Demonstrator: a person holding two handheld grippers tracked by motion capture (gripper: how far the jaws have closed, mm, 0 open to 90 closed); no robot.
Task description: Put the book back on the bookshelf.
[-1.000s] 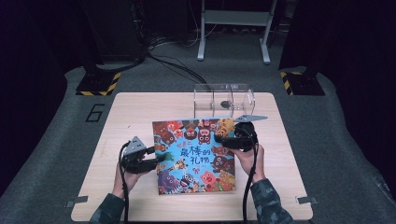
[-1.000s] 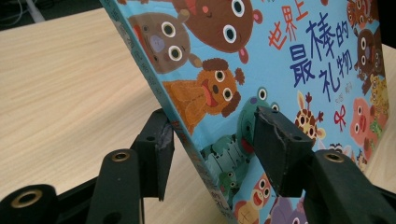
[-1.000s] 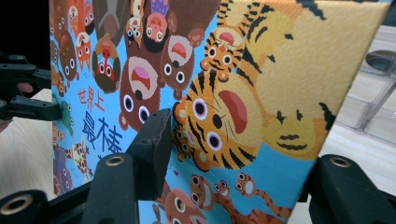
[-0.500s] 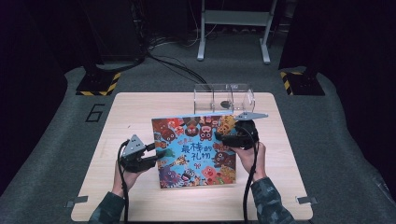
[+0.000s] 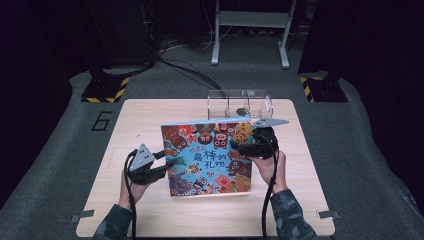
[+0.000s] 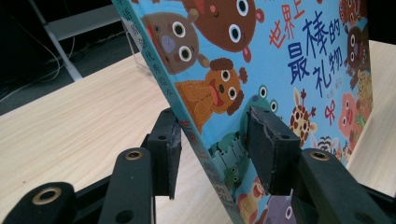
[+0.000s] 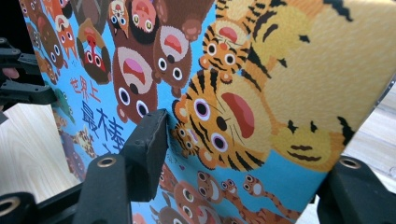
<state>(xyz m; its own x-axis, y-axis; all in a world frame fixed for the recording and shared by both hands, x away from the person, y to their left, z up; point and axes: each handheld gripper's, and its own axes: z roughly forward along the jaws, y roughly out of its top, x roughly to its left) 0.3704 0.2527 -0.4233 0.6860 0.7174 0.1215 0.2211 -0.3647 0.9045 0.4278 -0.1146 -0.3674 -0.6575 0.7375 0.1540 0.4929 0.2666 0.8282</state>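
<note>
Both grippers' jaws clamp the picture book (image 5: pixel 210 157) above a pale wooden table (image 5: pixel 140 120) in a dark room.

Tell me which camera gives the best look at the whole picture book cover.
The high view: the picture book shows from edge to edge there, held between the left gripper and the right gripper. The left gripper view shows its spine edge and title close up; the right gripper view shows a cropped patch of animals.
</note>
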